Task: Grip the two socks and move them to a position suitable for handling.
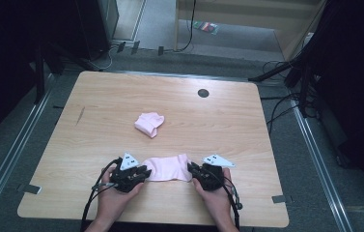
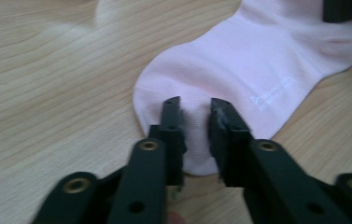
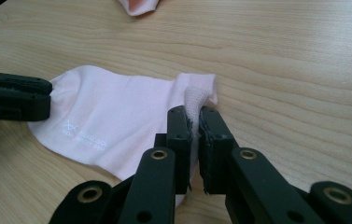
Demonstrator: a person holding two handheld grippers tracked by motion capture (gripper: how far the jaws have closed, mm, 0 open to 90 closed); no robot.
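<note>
The pink sock (image 1: 167,168) lies flat on the desk (image 1: 121,96), stretched between the two grippers near the person's edge. Its toe end points to the left gripper (image 1: 140,175) and its cuff end to the right gripper (image 1: 192,170).

In the left gripper view, the left gripper (image 2: 196,114) has its jaws set narrow on either side of a small ridge of toe fabric. A gap remains between them, and the cloth looks gathered there but not yet firmly clamped. I judge this pinch as only part made. In the right gripper view, the right gripper (image 3: 195,119) has its jaws nearly together on a raised fold of the cuff, which stands up between them with its mesh inner side showing. This end is held.

So the work appears to be at its start: one end is gripped, the other is being taken, and the sock rests full length on the wood with no fold in it. What is left, as I judge it, is to close the left gripper fully, lift, and bring one end over the other.

Beyond the grippers, farther up the desk and well apart from them, sits a second pink sock (image 1: 149,123), bunched into a small bundle. It looks already folded, which would make the sock in hand the second of the pair. Farther still is a dark round grommet (image 1: 203,93) in the desk top.
</note>
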